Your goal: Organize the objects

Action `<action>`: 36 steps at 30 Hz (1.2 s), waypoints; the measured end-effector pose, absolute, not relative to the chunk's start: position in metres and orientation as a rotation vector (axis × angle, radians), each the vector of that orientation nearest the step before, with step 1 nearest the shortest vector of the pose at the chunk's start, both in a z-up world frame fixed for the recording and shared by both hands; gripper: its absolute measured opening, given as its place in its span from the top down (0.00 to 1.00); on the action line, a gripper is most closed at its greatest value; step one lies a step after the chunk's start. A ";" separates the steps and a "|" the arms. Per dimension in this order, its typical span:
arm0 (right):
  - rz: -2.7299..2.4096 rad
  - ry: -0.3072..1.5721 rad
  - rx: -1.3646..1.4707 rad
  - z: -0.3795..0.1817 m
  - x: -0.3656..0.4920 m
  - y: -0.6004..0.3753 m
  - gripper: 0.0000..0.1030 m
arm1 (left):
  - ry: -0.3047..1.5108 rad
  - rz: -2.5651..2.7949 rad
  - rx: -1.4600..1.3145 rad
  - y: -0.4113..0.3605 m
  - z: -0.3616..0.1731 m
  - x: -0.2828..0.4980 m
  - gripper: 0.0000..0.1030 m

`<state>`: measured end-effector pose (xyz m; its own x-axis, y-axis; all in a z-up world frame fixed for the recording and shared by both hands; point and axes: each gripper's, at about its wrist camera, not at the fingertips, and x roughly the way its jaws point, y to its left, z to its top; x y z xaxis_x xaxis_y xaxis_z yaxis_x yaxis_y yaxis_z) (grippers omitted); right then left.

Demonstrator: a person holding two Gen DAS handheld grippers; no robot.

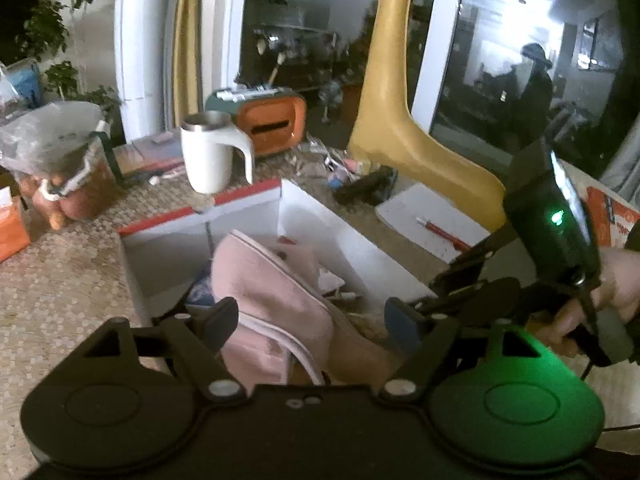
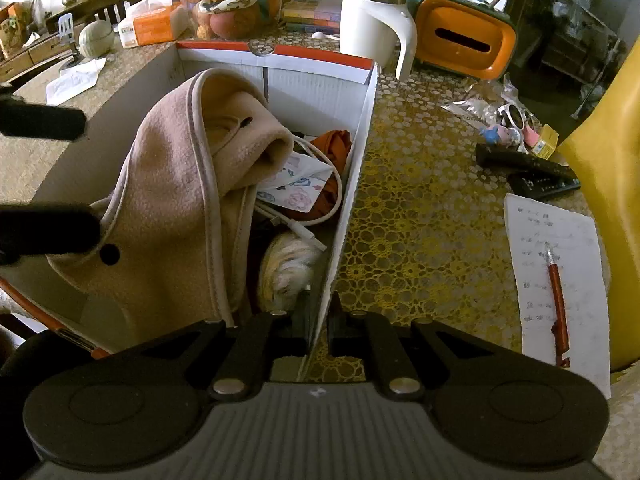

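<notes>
Cardboard box wall (image 2: 352, 184) between right tongs (image 2: 318, 332)

- The left half of the white box (image 2: 362, 128) is being filled by a heaped pink fleece (image 2: 172, 208); a cable, cloth and paper are crowding the rest.
- The box's right wall is being pinched by the right gripper (image 2: 318, 332).
- Bare bench (image 2: 424, 216) is being left open between the box and the sheet of paper (image 2: 560, 280).
- The far end is being blocked by a white mug (image 2: 374, 26).

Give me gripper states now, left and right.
Left gripper: open, pink fleece garment between the fingers, not pinched.
Right gripper: shut on the white box wall.
</notes>
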<state>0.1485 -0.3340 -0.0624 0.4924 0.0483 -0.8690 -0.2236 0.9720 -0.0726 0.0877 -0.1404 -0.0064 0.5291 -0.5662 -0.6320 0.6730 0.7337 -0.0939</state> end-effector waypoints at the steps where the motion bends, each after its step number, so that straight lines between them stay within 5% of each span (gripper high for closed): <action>1: 0.166 1.044 -0.187 -0.062 0.148 -0.334 0.93 | 0.681 -0.738 0.165 -0.137 -0.004 0.086 0.22; 29: 0.226 0.710 -0.034 0.032 0.053 -0.338 0.91 | 0.602 -0.504 0.115 -0.100 0.030 0.022 0.01; 32: 0.235 0.665 -0.029 0.038 0.039 -0.334 0.88 | 0.587 -0.490 0.120 -0.099 0.032 0.011 0.01; 36: 0.243 0.619 -0.018 0.045 0.023 -0.329 0.68 | 0.570 -0.483 0.115 -0.097 0.034 -0.001 0.01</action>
